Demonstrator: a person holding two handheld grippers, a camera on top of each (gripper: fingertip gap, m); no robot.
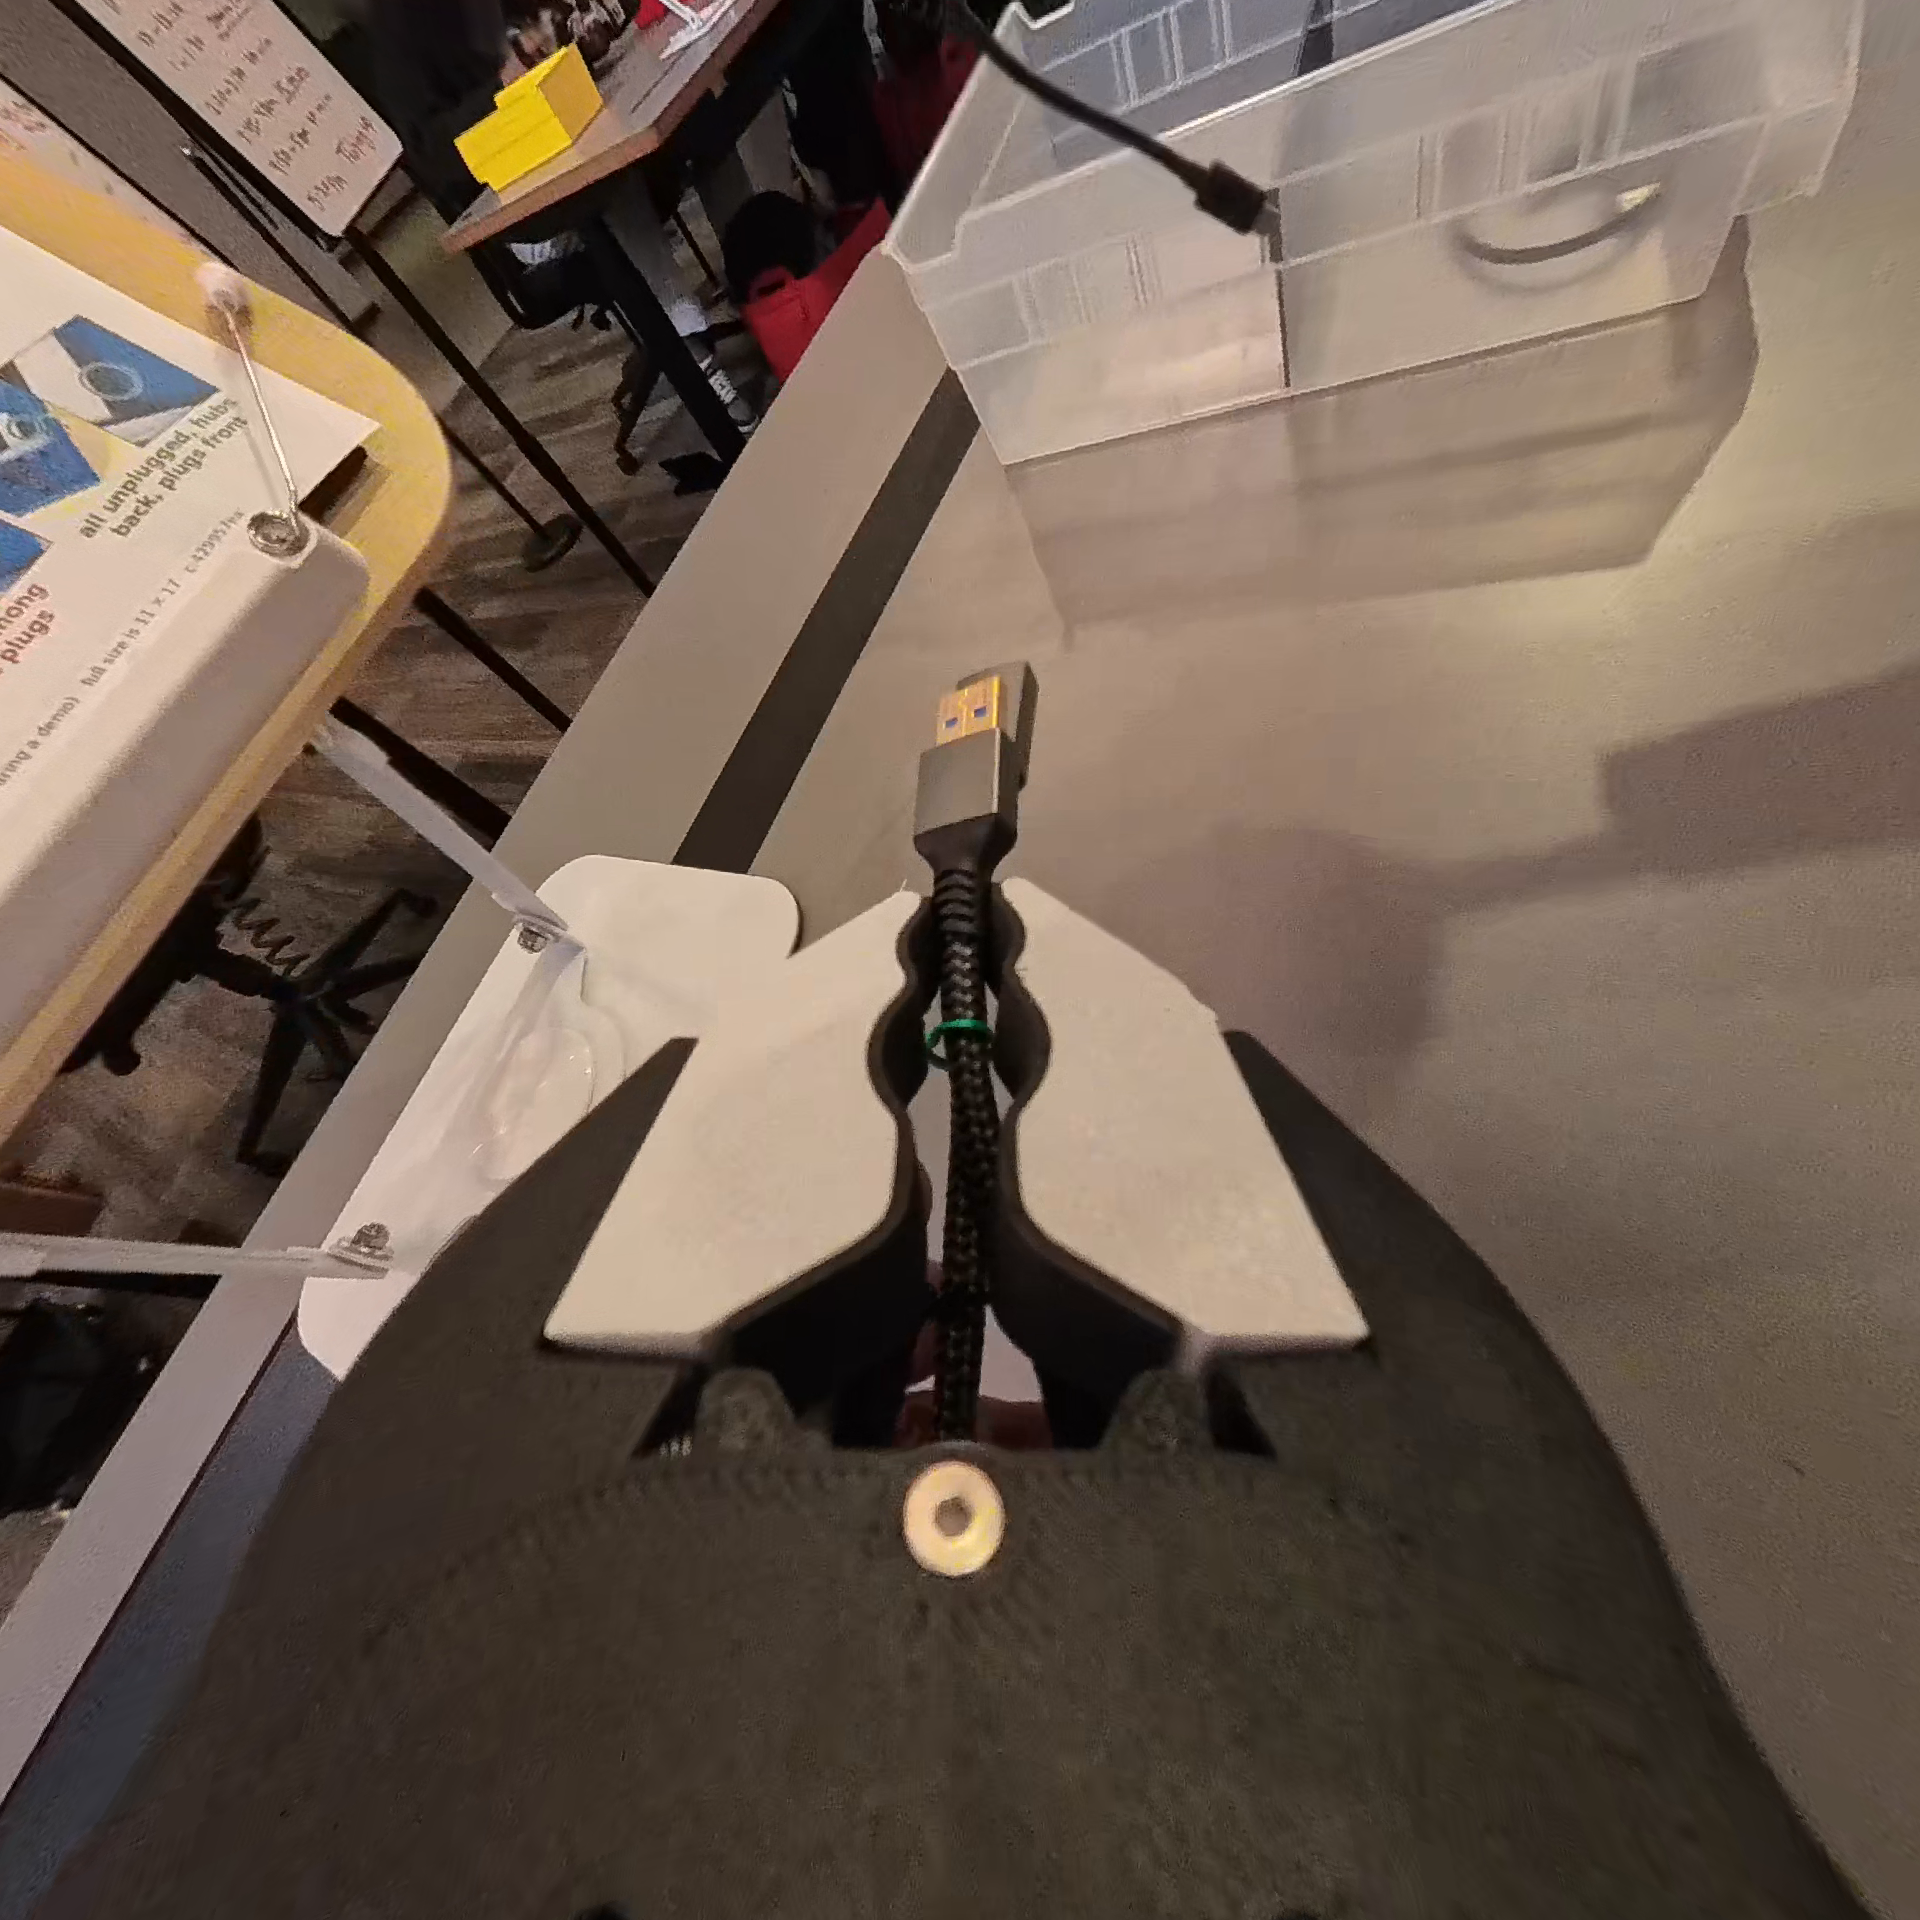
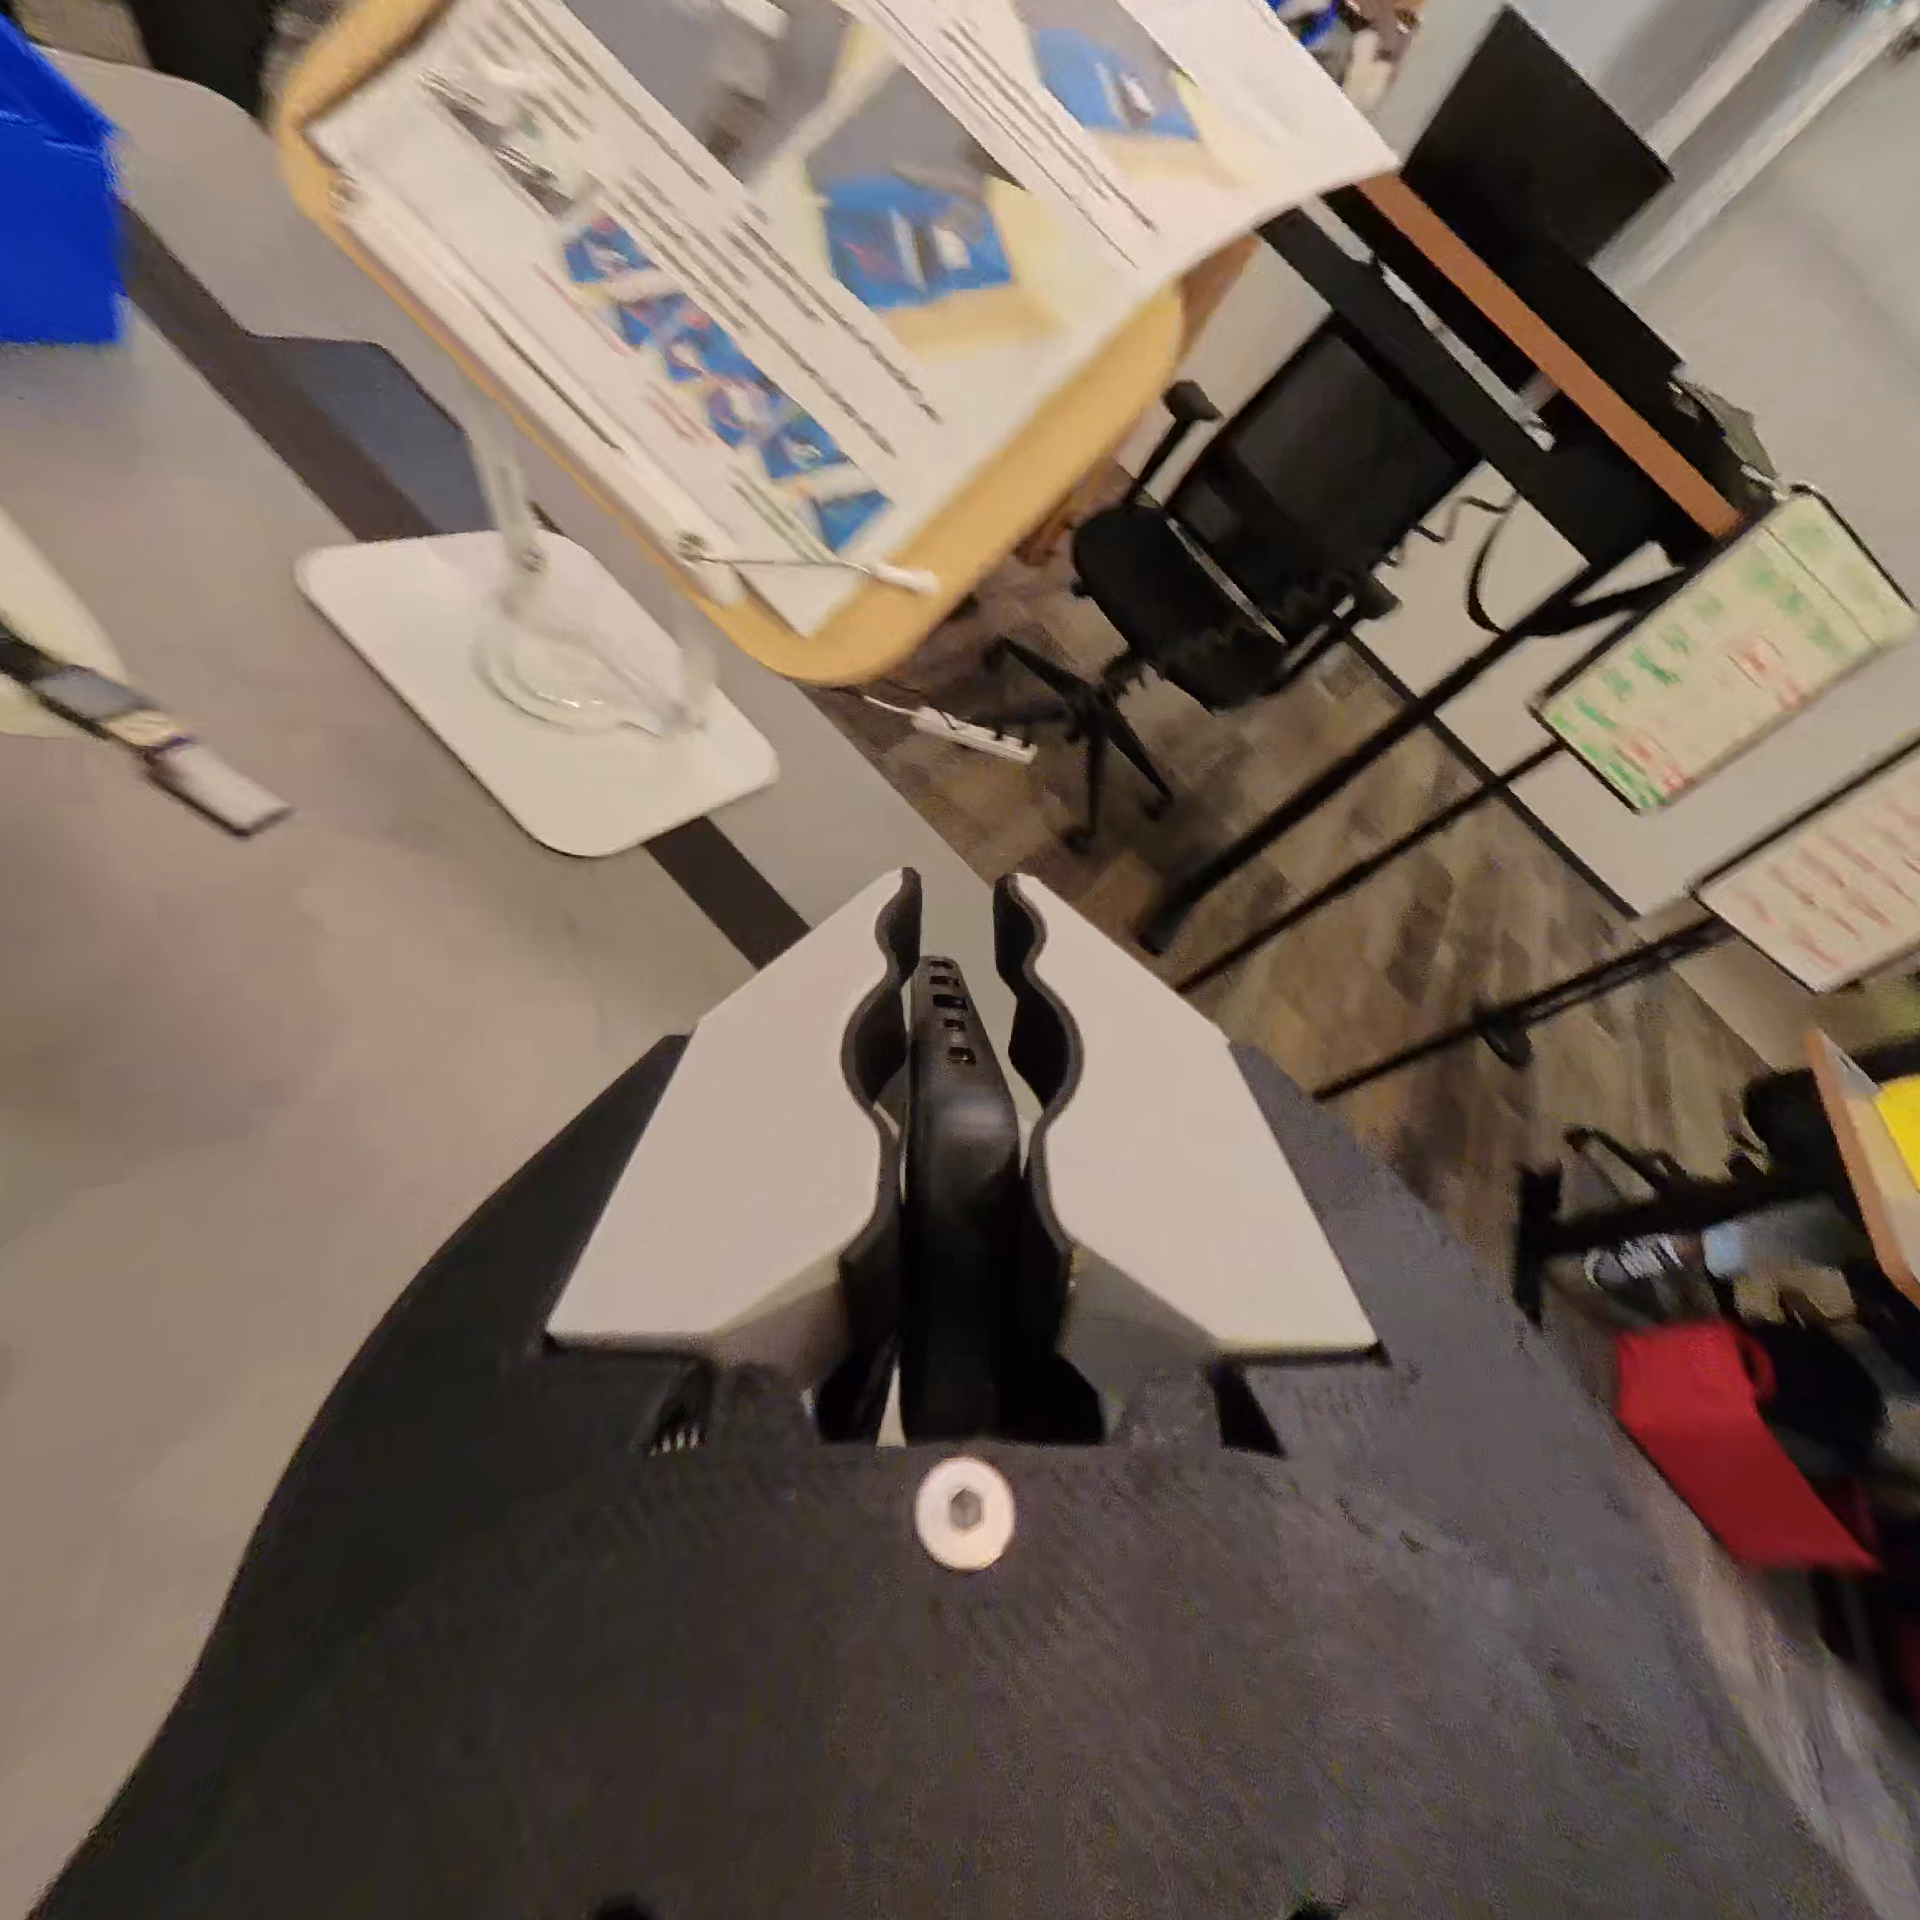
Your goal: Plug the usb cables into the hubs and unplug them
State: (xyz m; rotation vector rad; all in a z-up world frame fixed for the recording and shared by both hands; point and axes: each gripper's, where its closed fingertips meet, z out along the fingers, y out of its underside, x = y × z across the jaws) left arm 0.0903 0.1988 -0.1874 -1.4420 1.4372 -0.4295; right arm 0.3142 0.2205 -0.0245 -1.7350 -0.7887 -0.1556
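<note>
**Plug in left fingers, hub in right fingers: lining up for insertion**

Item 1, left gripper (image 1: 958,914): I have its fingers clenched on a black braided cable (image 1: 966,1091), which runs up the slot between them. The plug (image 1: 982,748) sticks out just past the fingertips, its long axis along the fingers, gold metal end pointing away from me, above the grey bench (image 1: 1455,1039).

Item 2, right gripper (image 2: 956,914): fingers clenched on a black hub (image 2: 956,1122), held edge-on, its long axis also along the fingers. A row of small ports (image 2: 948,1003) shows on the narrow edge near the fingertips.

Item 3, surroundings: clear plastic bin (image 1: 1143,312) at the far side of the bench, with another black cable (image 1: 1143,145) hanging at it; white stand base (image 2: 540,696); printed sheets (image 2: 727,312) on a tilted board.

Judgement: neither wrist view clearly shows the other gripper, so I cannot tell how far apart plug and hub are. The coming move turns on bringing the plug's axis square to the port edge.
</note>
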